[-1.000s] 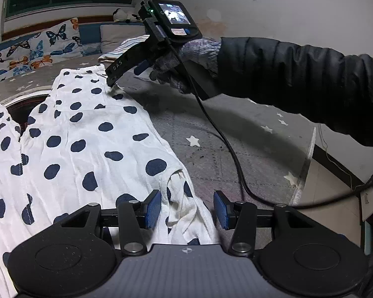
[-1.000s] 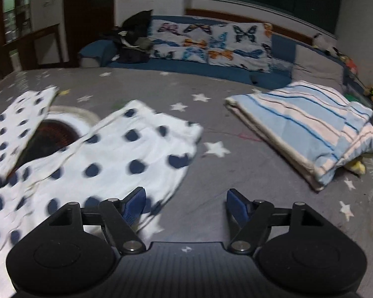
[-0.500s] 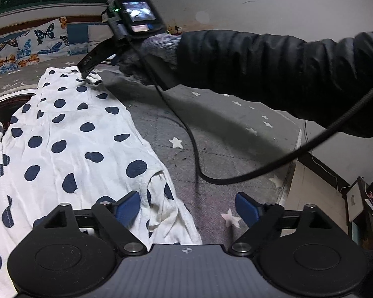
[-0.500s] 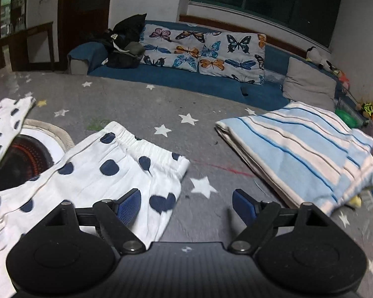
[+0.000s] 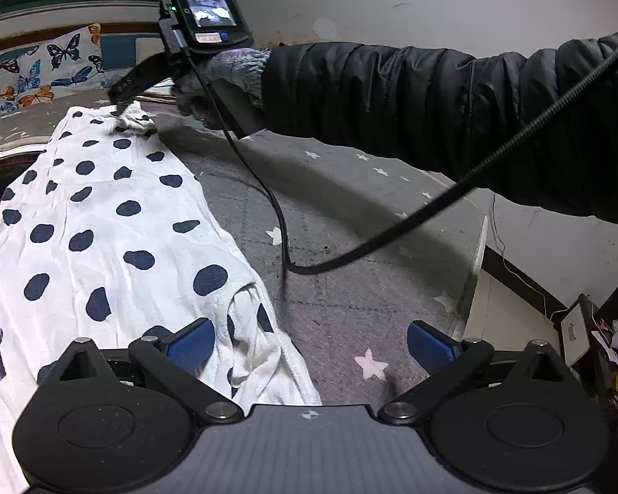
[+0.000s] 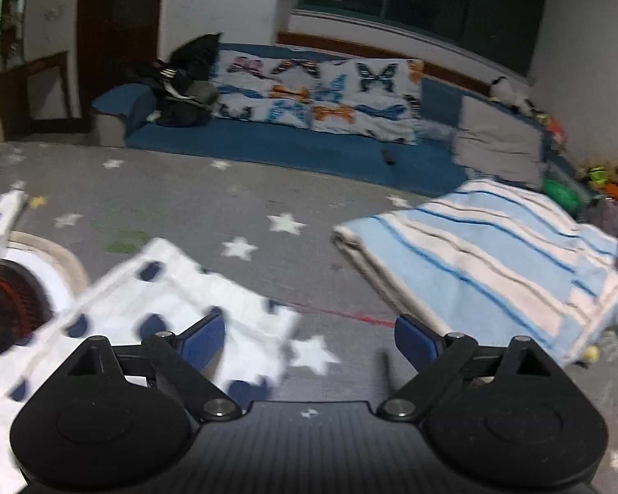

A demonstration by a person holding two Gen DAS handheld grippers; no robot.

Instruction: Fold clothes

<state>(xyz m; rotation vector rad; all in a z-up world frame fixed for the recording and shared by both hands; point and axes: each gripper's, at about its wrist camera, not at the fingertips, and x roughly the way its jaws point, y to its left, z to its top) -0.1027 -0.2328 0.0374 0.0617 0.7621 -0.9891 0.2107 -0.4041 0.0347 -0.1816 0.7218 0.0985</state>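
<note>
Star carpet (image 5: 350, 214); both hand-held grippers spread; striped blanket (image 6: 494, 255) only in right view.

Left gripper (image 5: 309, 339) has spread wide; right gripper (image 5: 121, 101) now bunches the polka-dot garment's (image 5: 103, 222) far corner

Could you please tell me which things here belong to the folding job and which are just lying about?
Job:
- polka-dot garment
- left gripper, open
- right gripper, open

Lying about:
- striped blanket
- butterfly pillows
- grey cushion
- dark clothes pile
</note>
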